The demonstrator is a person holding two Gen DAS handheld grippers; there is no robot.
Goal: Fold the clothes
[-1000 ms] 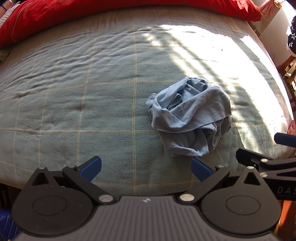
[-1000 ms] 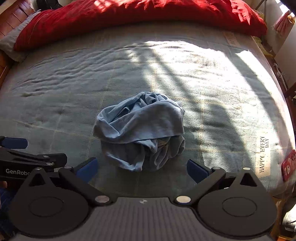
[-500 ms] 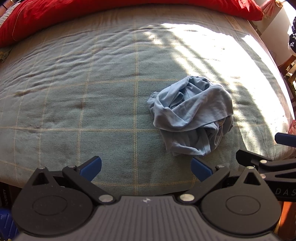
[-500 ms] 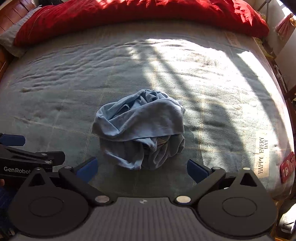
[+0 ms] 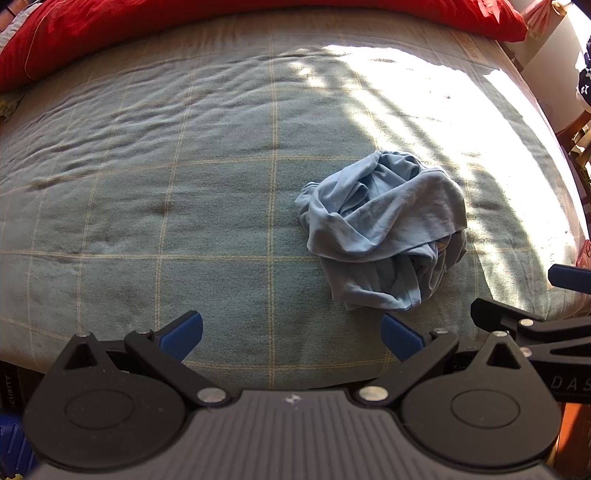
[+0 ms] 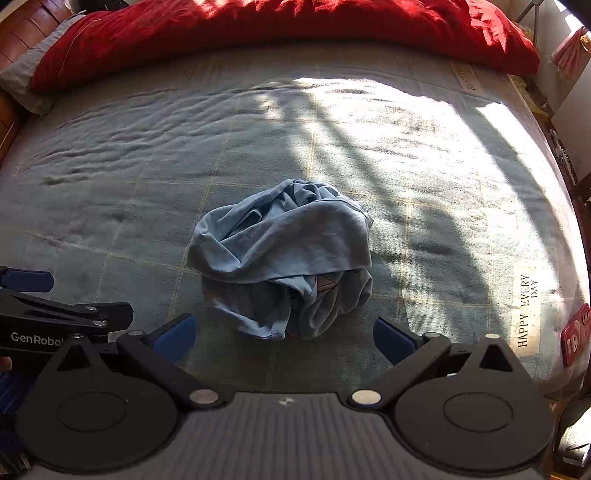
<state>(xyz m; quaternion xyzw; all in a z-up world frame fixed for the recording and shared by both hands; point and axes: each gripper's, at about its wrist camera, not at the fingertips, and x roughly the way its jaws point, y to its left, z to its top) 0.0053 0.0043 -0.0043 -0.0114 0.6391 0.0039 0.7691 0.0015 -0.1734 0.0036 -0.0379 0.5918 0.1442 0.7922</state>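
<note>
A light blue garment lies crumpled in a heap on the bed, right of centre in the left wrist view and near the middle in the right wrist view. My left gripper hovers open near the bed's front edge, left of and short of the heap, with nothing between its blue pads. My right gripper is open too, just in front of the heap and apart from it. Each gripper shows at the other view's side edge: the right one, the left one.
The bed carries a green checked blanket with shallow wrinkles. A red duvet lies bunched along the far end. Bright sunlight falls on the blanket's right half. Wooden furniture stands past the bed's right edge.
Both grippers have crept slightly forward toward the heap, which now sits a little lower in each view. The garment itself has not moved.
</note>
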